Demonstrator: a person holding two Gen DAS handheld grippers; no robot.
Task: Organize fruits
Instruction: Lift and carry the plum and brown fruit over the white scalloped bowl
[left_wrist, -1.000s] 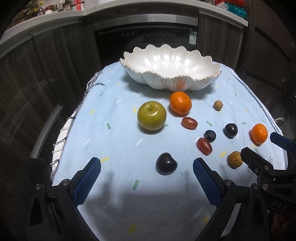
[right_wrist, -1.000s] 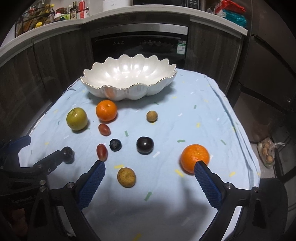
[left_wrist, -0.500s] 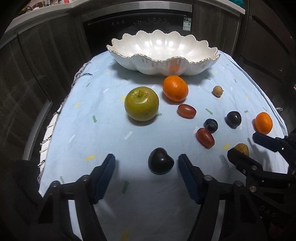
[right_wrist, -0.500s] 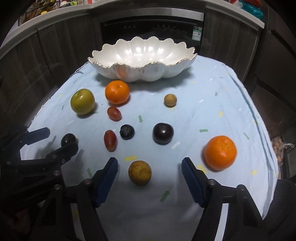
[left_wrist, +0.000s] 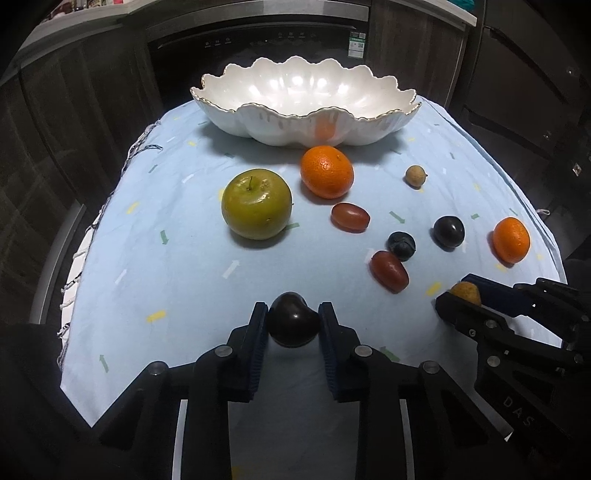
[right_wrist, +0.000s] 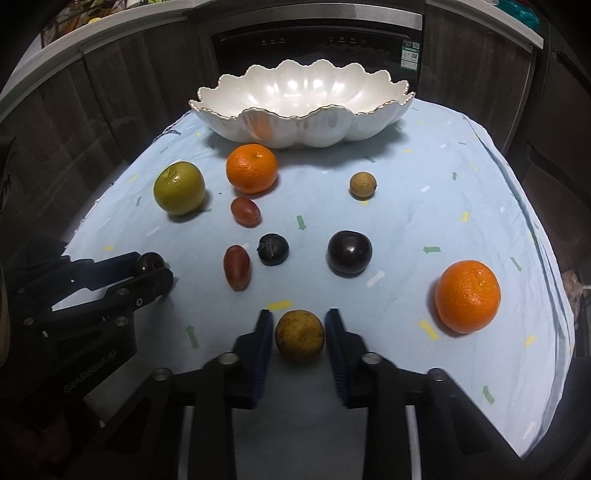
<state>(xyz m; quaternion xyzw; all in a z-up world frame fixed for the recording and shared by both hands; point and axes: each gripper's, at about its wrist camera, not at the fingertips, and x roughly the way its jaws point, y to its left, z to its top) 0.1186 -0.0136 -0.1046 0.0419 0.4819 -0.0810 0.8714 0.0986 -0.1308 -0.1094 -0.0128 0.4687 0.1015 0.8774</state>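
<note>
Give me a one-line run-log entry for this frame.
left hand-held gripper: shut on dark plum | right hand-held gripper: shut on yellow-brown fruit | white bowl: empty | both fruits on cloth

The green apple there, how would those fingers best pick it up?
Grip the green apple across its widest middle, coming down from above with a finger on each side. It stands upright, stem up, with clear cloth to its left; the orange sits close on its right.

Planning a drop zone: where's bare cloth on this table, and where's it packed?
Free: the cloth's right side between the white bowl, the small tan fruit and the near orange. Also the left strip below the green apple, down to the left gripper. Crowded: the centre cluster around the red oval fruit.
</note>
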